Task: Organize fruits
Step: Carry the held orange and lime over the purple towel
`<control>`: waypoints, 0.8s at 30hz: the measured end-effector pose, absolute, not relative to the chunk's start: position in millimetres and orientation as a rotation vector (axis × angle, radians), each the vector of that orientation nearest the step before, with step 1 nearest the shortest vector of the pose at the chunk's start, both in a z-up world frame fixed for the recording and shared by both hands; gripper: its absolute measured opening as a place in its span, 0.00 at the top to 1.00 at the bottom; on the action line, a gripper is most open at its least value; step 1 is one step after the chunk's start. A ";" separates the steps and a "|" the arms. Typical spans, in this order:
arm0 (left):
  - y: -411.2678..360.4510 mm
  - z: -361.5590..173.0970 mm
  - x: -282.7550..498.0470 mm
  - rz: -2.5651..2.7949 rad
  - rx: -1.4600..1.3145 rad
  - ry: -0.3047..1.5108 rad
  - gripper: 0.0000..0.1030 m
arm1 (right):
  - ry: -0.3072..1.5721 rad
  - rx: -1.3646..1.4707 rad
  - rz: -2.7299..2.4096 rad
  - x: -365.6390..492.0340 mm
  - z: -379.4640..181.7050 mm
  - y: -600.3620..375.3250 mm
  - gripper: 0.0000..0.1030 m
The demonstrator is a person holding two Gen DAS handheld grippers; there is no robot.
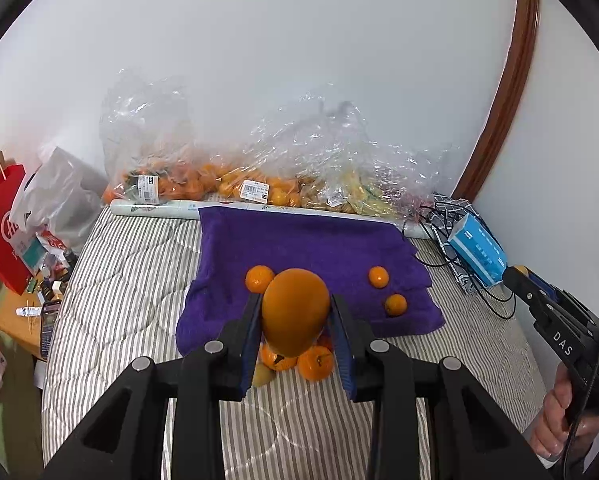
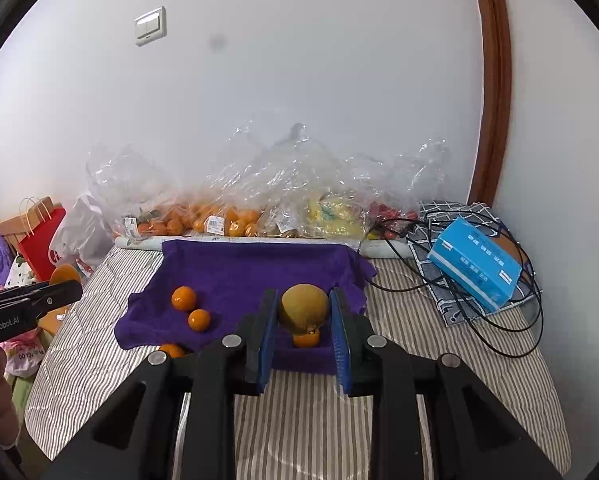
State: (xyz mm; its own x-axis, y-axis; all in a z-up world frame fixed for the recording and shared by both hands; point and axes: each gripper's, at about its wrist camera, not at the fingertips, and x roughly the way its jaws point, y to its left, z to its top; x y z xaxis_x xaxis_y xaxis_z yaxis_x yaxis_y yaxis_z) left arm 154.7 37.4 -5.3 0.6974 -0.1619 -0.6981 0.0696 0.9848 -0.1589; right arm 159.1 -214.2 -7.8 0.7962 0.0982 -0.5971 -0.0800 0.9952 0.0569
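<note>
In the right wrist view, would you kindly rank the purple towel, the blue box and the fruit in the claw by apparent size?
1. Purple towel
2. Blue box
3. Fruit held in the right claw, though its nearness to the camera inflates it.

The left gripper [image 1: 295, 316] points downward with both pads clamped on an orange fruit [image 1: 295, 312], the right gripper [image 2: 304, 316] points downward with both pads clamped on a yellow-green fruit [image 2: 304, 306], and a bare hand [image 1: 559, 420] grips the right gripper's handle.
</note>
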 end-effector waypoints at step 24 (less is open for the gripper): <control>51.7 -61.7 219.3 -0.109 -0.155 0.886 0.70 | 0.787 0.058 0.113 239.2 -86.0 -212.9 0.75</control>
State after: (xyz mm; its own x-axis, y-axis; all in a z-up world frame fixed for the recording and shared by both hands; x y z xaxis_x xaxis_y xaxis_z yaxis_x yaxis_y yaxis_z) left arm 219.3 51.7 -61.7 0.6282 -0.1589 -0.7616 0.0306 0.9832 -0.1799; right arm 239.2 -212.9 -86.0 0.7004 0.1233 -0.7030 -0.0803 0.9923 0.0940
